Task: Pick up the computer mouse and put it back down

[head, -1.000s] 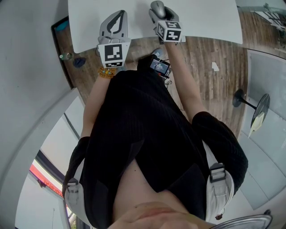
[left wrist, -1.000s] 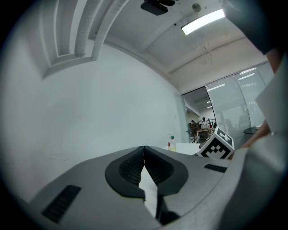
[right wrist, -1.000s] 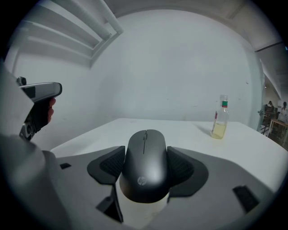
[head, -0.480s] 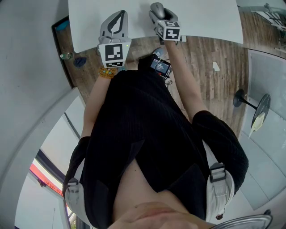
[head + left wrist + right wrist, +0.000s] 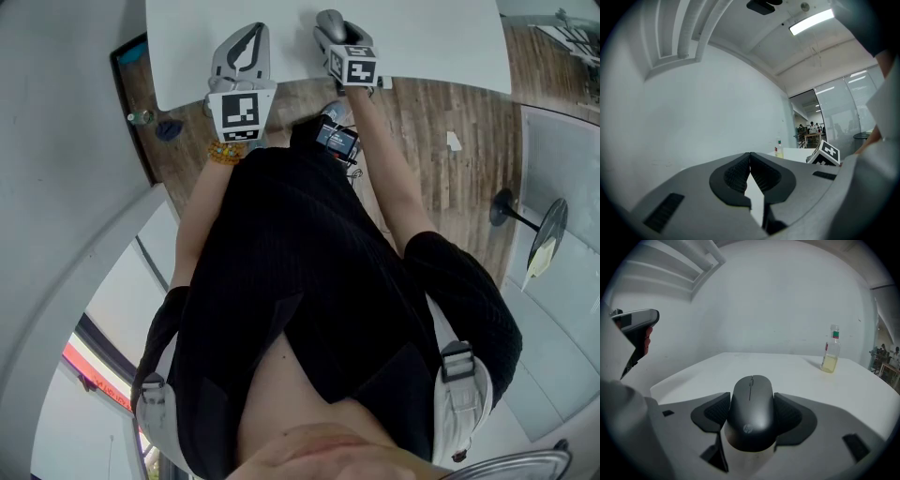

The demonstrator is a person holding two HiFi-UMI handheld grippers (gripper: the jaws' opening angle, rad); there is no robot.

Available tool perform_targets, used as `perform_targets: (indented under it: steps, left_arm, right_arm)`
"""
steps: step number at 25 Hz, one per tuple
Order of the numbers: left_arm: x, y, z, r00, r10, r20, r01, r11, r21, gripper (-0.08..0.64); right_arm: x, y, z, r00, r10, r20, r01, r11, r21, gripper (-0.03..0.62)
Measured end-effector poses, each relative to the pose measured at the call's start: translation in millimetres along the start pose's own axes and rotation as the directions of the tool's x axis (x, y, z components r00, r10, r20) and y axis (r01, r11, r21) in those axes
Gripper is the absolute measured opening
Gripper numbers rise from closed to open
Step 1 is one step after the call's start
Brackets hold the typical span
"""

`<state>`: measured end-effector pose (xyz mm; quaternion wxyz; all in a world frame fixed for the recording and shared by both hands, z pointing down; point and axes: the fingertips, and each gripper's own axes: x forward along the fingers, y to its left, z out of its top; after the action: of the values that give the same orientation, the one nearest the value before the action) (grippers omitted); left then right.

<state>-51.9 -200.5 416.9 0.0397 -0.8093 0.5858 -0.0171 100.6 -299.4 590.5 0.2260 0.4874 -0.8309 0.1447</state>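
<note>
A dark grey computer mouse sits between the jaws of my right gripper, which is shut on its sides; whether it touches the table I cannot tell. In the head view the mouse shows near the front edge of the white table, with the right gripper behind it. My left gripper rests over the table to the left, its jaws shut together with nothing between them. In the left gripper view the left gripper points slightly upward toward a white wall.
A small bottle of yellowish liquid stands on the far right of the table. A wooden floor lies below the table edge. A round-based stand is on the floor at the right, and small objects lie on the floor at the left.
</note>
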Motion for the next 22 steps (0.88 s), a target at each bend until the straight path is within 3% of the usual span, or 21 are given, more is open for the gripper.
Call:
perform_targets:
  steps: [22]
  left_arm:
    - [0,9,-3,1.000,0.017,-0.006,-0.017,1.000,-0.007,0.014]
  right_arm:
    - [15,1,-18,0.997,0.000,-0.079,0.000,1.000,0.000,0.284]
